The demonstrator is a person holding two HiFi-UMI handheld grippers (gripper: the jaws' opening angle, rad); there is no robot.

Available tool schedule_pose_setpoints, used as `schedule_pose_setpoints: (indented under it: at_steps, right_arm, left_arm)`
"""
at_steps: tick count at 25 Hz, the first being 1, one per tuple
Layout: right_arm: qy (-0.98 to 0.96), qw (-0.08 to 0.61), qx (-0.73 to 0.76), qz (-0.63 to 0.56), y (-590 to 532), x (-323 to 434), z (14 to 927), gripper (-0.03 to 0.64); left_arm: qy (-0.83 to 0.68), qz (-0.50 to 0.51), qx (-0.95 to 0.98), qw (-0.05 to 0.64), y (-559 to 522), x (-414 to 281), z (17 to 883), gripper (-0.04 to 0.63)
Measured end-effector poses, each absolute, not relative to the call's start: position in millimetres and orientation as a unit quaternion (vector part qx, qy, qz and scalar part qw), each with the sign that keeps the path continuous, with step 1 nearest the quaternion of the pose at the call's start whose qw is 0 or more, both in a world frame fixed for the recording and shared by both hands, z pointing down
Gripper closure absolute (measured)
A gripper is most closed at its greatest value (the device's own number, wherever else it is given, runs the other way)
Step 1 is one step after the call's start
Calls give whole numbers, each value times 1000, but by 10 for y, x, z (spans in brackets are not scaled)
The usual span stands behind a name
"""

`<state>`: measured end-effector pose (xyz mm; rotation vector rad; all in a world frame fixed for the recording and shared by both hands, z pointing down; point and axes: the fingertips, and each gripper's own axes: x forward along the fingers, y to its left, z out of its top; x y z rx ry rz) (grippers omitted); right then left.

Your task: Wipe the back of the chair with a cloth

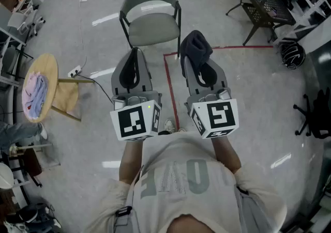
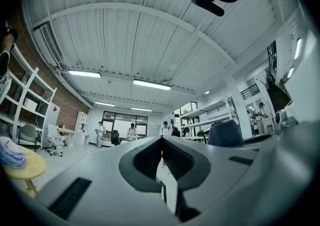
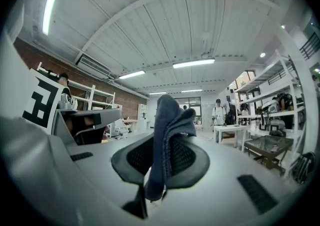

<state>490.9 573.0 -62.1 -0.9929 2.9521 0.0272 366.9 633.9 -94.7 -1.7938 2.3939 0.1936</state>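
Note:
A grey-green chair with black legs stands on the floor ahead, its seat facing me and its curved back on the far side. My right gripper is shut on a dark blue cloth, which bunches up above the jaws; in the right gripper view the cloth stands pinched between the pads. My left gripper is shut with nothing in it, its jaws meeting in the left gripper view. Both grippers hang side by side short of the chair's front edge, pointing upward.
A round wooden stool with a pink cloth on it stands at left. A dark mesh chair and a helmet are at right, an office chair base farther right. Red tape marks the floor.

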Motion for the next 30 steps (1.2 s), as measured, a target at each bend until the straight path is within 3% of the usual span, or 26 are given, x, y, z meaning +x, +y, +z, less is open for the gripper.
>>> schedule_pose_setpoints:
  at_steps: [19,30]
  right_arm:
    - [944,9,-329,10,5525,4419,-512,560]
    - [937,11,-348,-23,4814,4153,-283,560]
  left_arm:
    - [791,76,-603,63,6192,3000,-774,578]
    - [793,66,-603,58,5561,2566,-610,578]
